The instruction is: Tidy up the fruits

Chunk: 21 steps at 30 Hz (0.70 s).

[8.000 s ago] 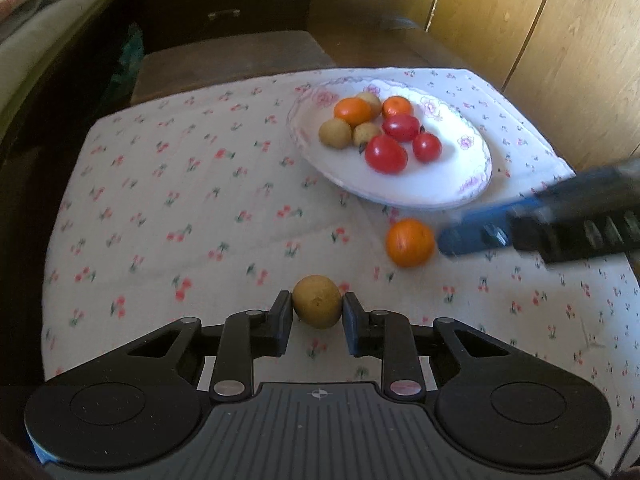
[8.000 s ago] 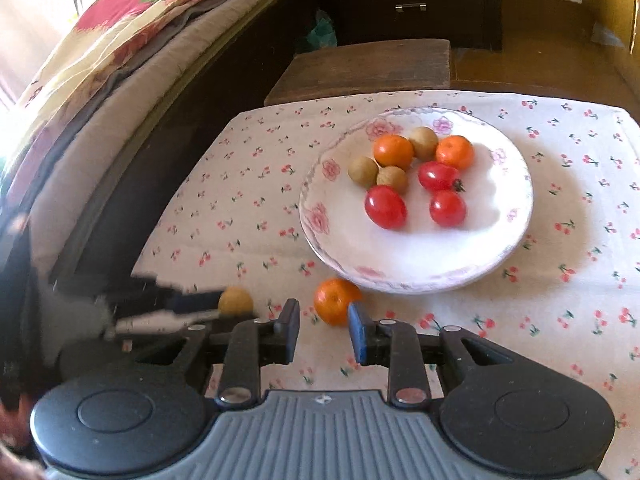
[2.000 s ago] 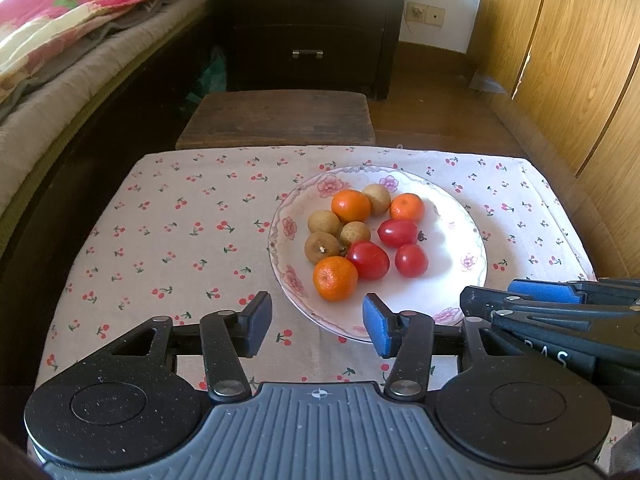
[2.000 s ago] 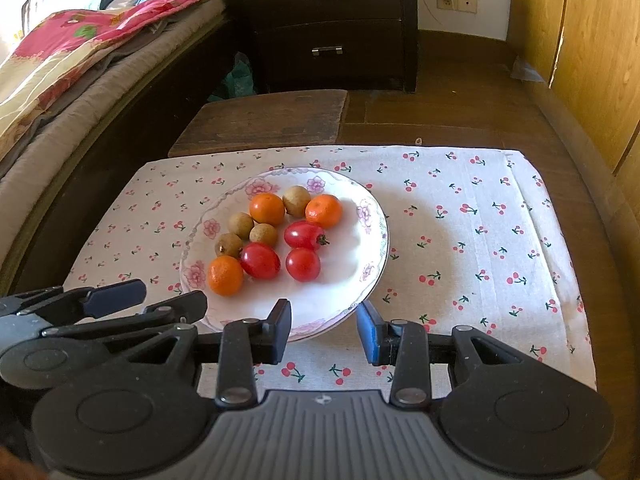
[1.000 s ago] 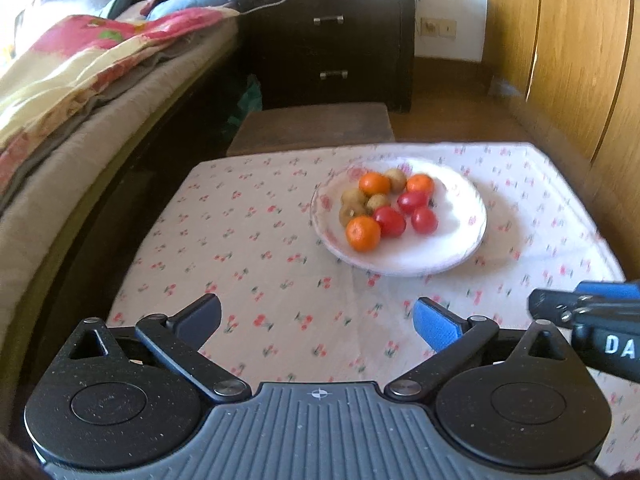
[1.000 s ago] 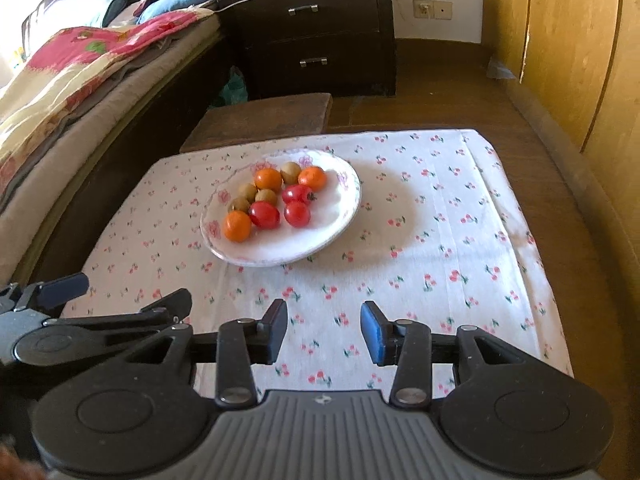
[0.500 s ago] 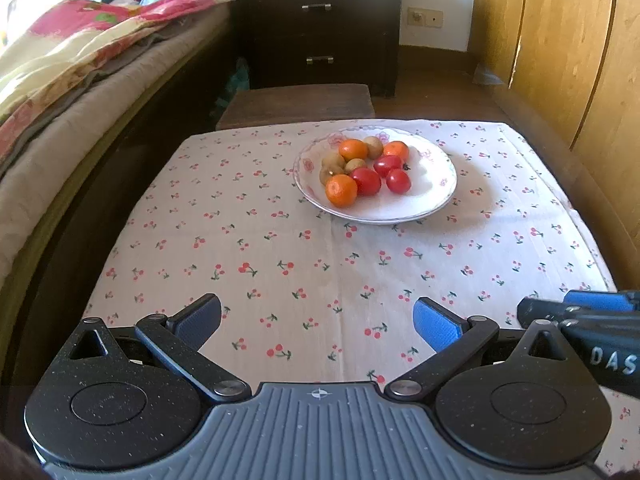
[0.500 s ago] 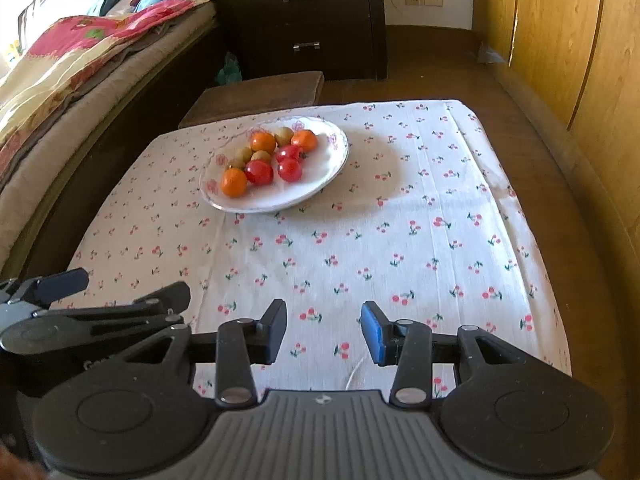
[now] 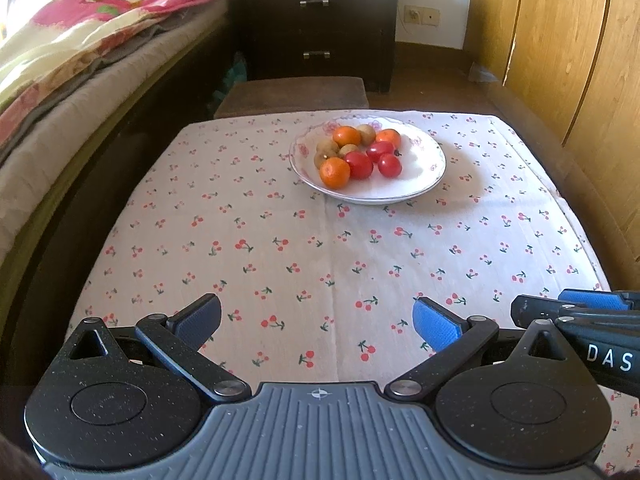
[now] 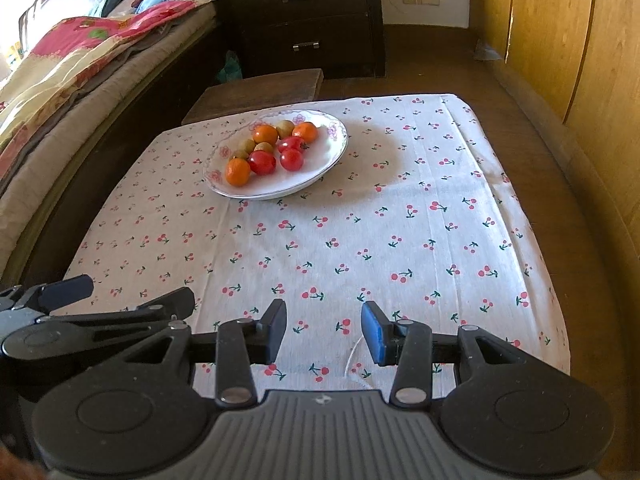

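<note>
Fruit sits all together on one white plate (image 9: pixel 424 184) with pink flowers on its rim. The plate rests on the far half of the tabletop (image 9: pixel 320 264), which is covered by a white cloth with little red cherries.

On the plate there are three oranges, three red tomatoes and a few small brown fruits. One orange (image 9: pixel 334 172) is at the near left of the pile. A big tomato (image 9: pixel 359 165) touches it, and a smaller tomato (image 9: pixel 389 165) is just beside that one. The brown fruits (image 9: pixel 327 146) are on the left side, next to another orange (image 9: pixel 346 136) at the back. All of them bunch on the left part of the plate, and the right part is bare.

The left hand-held gripper (image 9: pixel 316 320) is over the near edge of the cloth. Its two fingers are spread wide with nothing between them. The right hand-held gripper (image 10: pixel 324 330) is close by on its right side, also over the near edge. Its fingers are partly apart and hold nothing. Both are well apart from the plate.

A bed (image 9: pixel 60 64) with a bright blanket is on the left. A dark chest of drawers (image 9: pixel 316 28) stands behind, and a low brown stool (image 9: pixel 296 94) is just past the tabletop.
</note>
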### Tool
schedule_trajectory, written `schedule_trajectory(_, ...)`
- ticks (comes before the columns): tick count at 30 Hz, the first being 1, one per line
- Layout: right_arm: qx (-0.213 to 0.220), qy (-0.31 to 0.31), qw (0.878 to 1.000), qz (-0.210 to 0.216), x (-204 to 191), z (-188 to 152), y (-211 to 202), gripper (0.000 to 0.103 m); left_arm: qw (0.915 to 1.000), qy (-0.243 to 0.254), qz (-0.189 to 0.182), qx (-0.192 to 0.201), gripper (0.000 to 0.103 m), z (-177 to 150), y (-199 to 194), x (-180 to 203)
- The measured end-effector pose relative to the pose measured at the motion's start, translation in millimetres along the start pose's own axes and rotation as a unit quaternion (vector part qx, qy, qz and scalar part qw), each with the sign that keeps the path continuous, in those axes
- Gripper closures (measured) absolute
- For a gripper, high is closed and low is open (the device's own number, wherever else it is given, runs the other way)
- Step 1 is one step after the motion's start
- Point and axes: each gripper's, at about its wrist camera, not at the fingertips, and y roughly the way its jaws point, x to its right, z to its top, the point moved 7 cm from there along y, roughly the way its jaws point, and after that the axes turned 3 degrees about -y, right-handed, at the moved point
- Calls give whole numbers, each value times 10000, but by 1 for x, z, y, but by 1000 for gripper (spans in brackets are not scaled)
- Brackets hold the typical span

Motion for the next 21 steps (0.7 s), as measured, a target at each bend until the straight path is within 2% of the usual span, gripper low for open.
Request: schedule_trajectory(21,-31,-15,10000,16,-2,-10,-5,61,10000,-5,-15,49,0,-10,-6,0)
